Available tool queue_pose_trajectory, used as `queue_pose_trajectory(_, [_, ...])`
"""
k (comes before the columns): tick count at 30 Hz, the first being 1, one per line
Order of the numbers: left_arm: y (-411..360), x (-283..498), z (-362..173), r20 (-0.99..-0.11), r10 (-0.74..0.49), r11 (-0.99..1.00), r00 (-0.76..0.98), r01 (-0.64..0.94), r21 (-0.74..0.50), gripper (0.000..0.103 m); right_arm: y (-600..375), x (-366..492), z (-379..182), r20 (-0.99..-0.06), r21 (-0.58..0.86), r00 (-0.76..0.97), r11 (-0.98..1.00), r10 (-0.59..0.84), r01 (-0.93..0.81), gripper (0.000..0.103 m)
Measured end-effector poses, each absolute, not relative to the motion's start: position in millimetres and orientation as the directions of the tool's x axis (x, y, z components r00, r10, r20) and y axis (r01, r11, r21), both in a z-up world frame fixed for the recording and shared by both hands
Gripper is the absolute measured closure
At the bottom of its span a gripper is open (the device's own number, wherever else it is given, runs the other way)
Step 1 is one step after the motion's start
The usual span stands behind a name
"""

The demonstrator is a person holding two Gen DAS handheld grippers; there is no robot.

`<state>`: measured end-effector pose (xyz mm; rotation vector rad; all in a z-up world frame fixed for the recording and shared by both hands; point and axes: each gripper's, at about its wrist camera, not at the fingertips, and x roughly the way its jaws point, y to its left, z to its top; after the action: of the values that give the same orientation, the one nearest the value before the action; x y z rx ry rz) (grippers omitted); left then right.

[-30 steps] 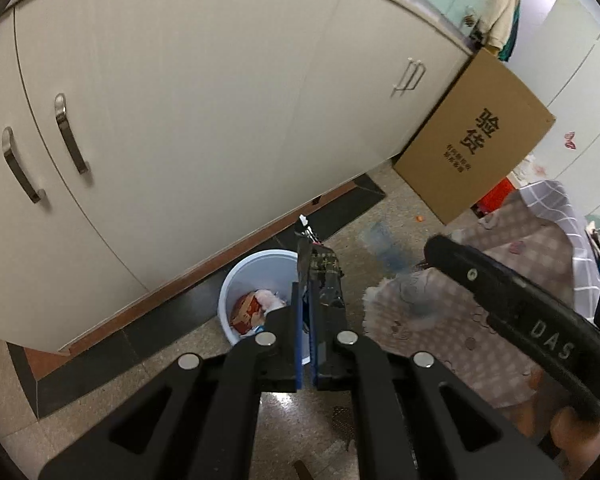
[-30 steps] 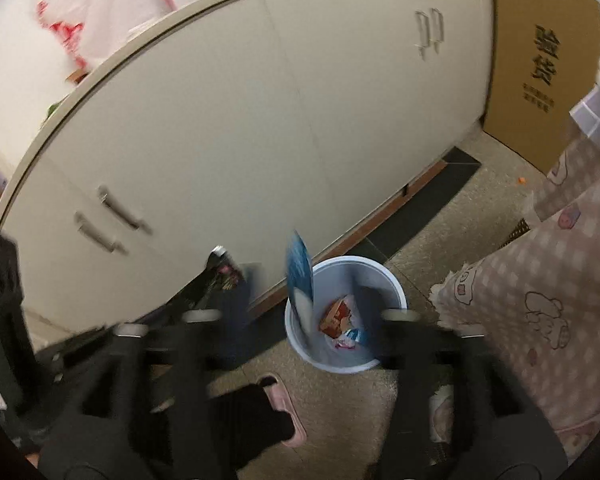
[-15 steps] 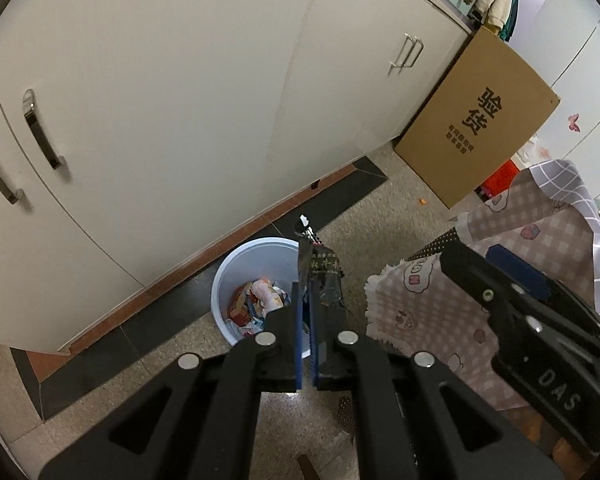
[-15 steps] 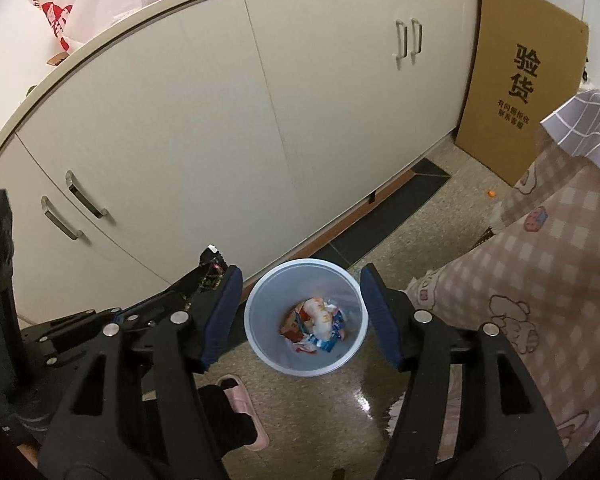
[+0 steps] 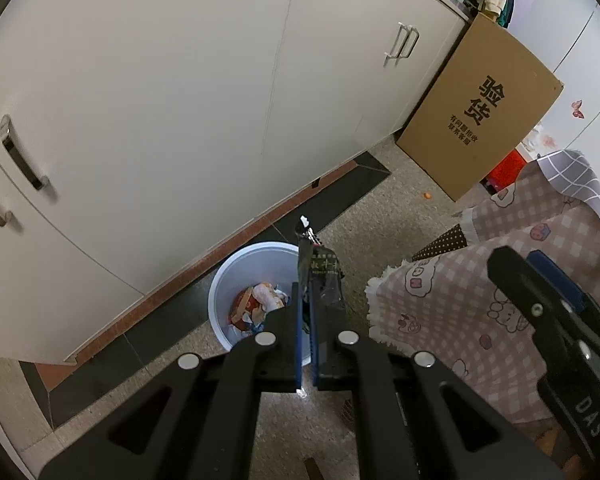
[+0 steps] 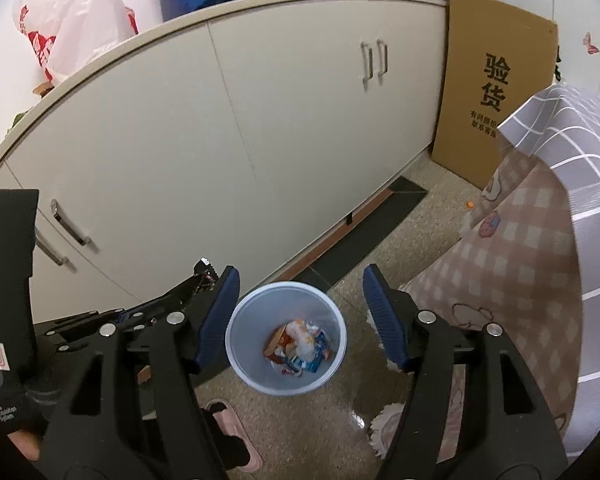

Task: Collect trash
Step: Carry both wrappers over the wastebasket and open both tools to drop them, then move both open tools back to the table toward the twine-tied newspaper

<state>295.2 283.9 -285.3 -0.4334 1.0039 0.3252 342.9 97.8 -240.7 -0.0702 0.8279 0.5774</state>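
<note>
A white bin (image 5: 236, 280) stands on the floor by the cabinets, with crumpled wrappers (image 5: 256, 306) inside. My left gripper (image 5: 306, 320) is shut on a dark wrapper (image 5: 320, 276) and holds it above the bin's right rim. In the right wrist view the bin (image 6: 286, 298) sits directly below my right gripper (image 6: 300, 316), which is open and empty, and wrappers (image 6: 300, 346) lie at the bin's bottom. The left gripper (image 6: 204, 276) with the dark wrapper shows at the left there. The right gripper's side (image 5: 556, 320) shows at the right of the left wrist view.
Cream cabinets (image 6: 260, 140) run along the back. A cardboard sheet (image 5: 476, 112) leans against them at the right. A pink checked cloth (image 6: 520, 260) hangs at the right. A pink slipper (image 6: 232, 428) lies on the speckled floor near the bin.
The right gripper dropped a blue wrapper into the bin, then rose and steadied, open over it. The left gripper has kept hold of the dark wrapper and drifted slightly right.
</note>
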Motion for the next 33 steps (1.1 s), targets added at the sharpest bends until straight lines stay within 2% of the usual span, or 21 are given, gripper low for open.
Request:
queue_pose_trajectory(7, [281,308,-276,-0.850,0.089,0.876,0.520,-0.447,-0.182,0.099,90,347,-237,-0.684,0.171,0.566,0.855,0.461,-0.490,0.039])
queue_pose_trajectory(10, [282,311,-270,-0.836,0.111,0.873,0.537,-0.455,-0.177,0.094,89,347,-236,-0.677,0.179,0.571,0.856,0.465,-0.485,0.039])
queue_pose_trajectory(11, [283,311,-269,-0.832,0.119,0.869,0.542,-0.462,-0.177,0.081,88,348,-236,-0.676,0.179,0.571,0.856,0.465,-0.484,0.039])
queue_pose_trajectory(12, [283,310,-267,-0.825,0.132,0.865,0.549,-0.470,-0.174,0.058,88,348,-235,-0.676,0.183,0.571,0.856,0.466,-0.483,0.039])
queue_pose_trajectory(14, [284,308,-262,-0.810,0.166,0.860,0.562,-0.484,-0.160,0.040,86,348,-234,-0.675,0.185,0.572,0.857,0.466,-0.481,0.039])
queue_pose_trajectory(23, [280,297,-242,-0.795,0.167,0.858,0.583,-0.483,-0.173,0.038,86,340,-222,-0.662,0.185,0.583,0.857,0.471,-0.482,0.039])
queue_pose_trajectory(33, [260,270,-191,-0.734,0.181,0.861,0.654,-0.466,-0.204,0.034,65,320,-178,-0.597,0.221,0.610,0.838,0.521,-0.499,0.038])
